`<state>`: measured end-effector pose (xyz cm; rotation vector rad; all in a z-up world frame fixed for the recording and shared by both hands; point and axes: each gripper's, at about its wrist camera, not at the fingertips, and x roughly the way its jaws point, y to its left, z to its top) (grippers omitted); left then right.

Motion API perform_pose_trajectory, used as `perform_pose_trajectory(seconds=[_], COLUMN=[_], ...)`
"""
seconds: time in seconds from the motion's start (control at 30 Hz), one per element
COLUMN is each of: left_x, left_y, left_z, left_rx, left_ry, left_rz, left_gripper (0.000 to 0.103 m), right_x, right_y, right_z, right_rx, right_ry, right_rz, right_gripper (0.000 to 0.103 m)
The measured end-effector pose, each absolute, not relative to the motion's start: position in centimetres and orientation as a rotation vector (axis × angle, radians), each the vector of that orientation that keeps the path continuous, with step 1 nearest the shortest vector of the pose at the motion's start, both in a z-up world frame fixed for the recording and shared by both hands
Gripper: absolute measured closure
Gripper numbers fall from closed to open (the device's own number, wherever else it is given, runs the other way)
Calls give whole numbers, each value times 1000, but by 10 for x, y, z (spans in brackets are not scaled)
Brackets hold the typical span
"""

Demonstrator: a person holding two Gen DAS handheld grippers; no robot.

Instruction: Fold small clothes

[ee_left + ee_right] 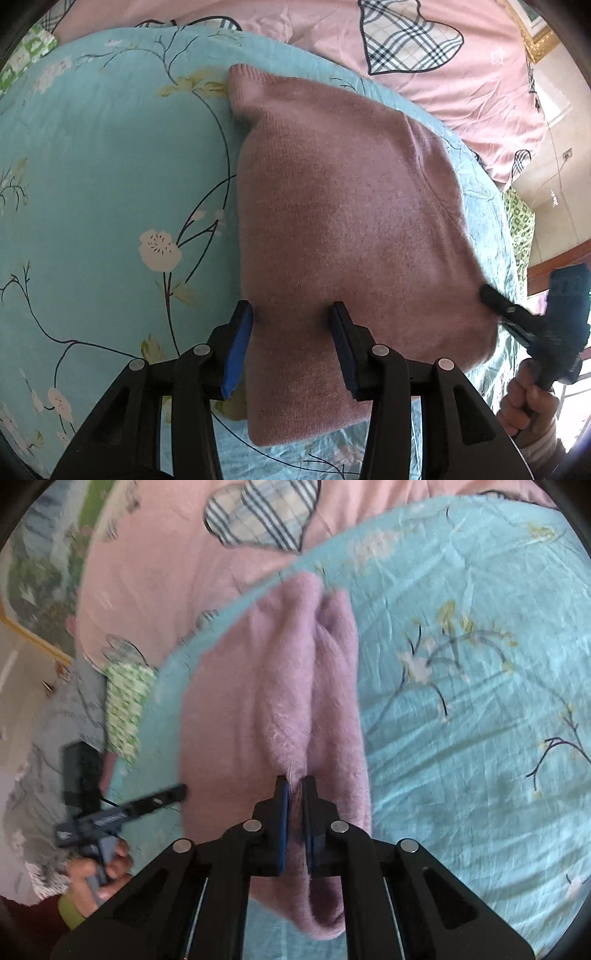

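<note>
- A floral turquoise bed [92,155] carries the work, a pink quilt [461,74] bunched behind.
- The pink knit sweater [343,221] lies folded on the bed; soft, light and floppy, it looks best gripped at an edge.
- Right tongs [294,781] are clamped on a sweater ridge.
- Left tongs [291,308] stand apart over the near edge.

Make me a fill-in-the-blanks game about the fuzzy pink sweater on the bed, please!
1. The pink sweater lies on a sheet whose main colour is ____.
2. The right gripper is ____ on a pinch of the sweater.
3. The left gripper has its jaws ____ over the sweater.
4. The pink quilt shows checked shapes that are ____.

Missing words: blue; shut; open; hearts
</note>
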<state>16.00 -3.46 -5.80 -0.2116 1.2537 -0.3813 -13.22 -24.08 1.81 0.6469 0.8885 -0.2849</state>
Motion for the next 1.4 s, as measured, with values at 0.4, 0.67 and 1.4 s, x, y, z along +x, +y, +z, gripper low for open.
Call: perform_pose_trajectory(seconds=[0.4,0.67,1.4], left_x=[164,172,228], left_y=[-46,-29,-20], left_z=[-73,-63,-104], left_rx=[-188,-269,-434], left_ry=[1295,1296,1329], left_rz=[-368,-388,-534], left_gripper=[47,36,67], right_x=[-151,-136,-65], right_y=[-259,-253,-295], right_z=[-15,16,-46], right_rx=[638,603,831], right_ry=[964,926,980], right_rz=[-441,-436,-200], right_gripper=[97,48,64])
